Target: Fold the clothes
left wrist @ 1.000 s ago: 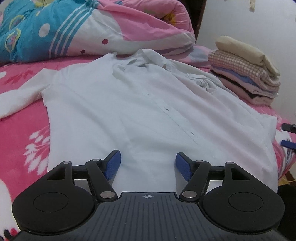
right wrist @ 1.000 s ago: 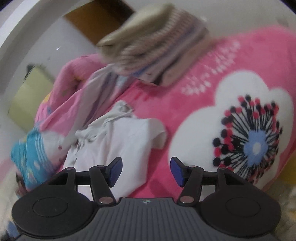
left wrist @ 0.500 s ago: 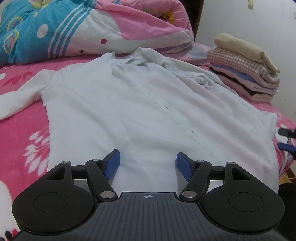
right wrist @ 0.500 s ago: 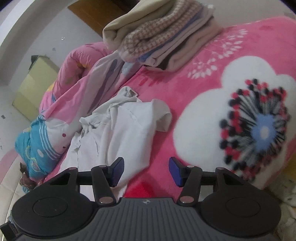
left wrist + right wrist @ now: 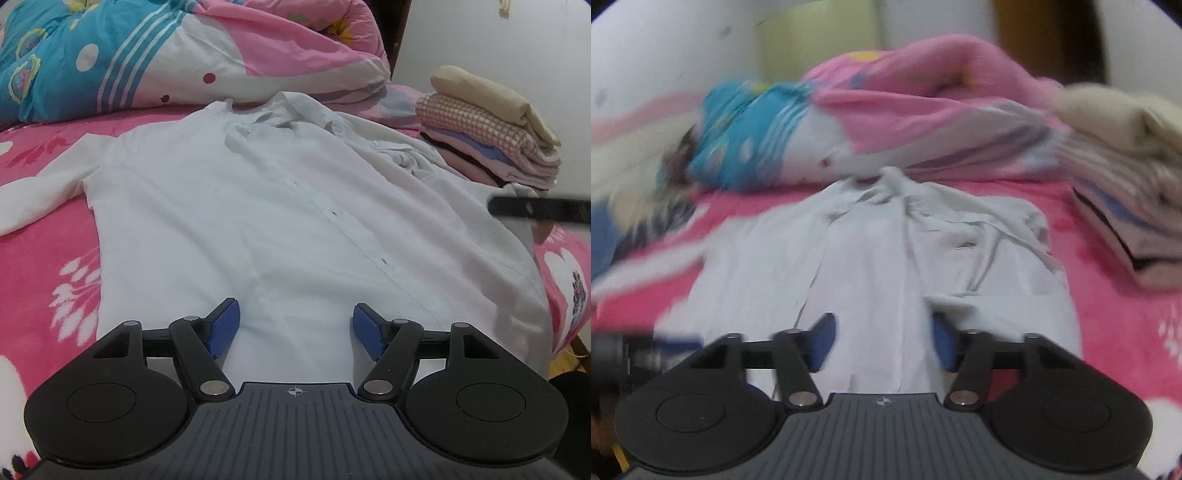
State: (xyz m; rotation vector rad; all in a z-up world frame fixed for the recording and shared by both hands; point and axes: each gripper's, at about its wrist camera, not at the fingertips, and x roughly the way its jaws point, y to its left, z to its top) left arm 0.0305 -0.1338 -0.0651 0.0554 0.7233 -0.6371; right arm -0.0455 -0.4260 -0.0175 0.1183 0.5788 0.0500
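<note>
My left tool sits nearest, black linkage with blue pads standing well apart, nothing between them; it has not shifted since a second ago and hovers over the near hem of the white button-front shirt, which lies spread flat on the pink flower-print bed blanket. My right tool has swung round: a second ago it looked across bare blanket at a big flower with the shirt off to its left, and now it faces up the shirt from the hem end. Its jaws are opening, with shirt cloth showing in the gap, but I cannot tell whether the pads touch it. From the left wrist, a dark blurred bar of that right tool now reaches in over the shirt's right edge, farther in than before.

The right wrist view is smeared, so folds near the collar are hard to read; the shirt's right sleeve looks bunched and doubled over the body, while the left sleeve runs out flat toward the left and is cut off there. The hem itself is hidden under both tools.

Bare blanket lies open to the left. Farther right, a stack of folded clothes stands just beside the shirt's shoulder. At the far end a rumpled pink and blue quilt touches the collar.
</note>
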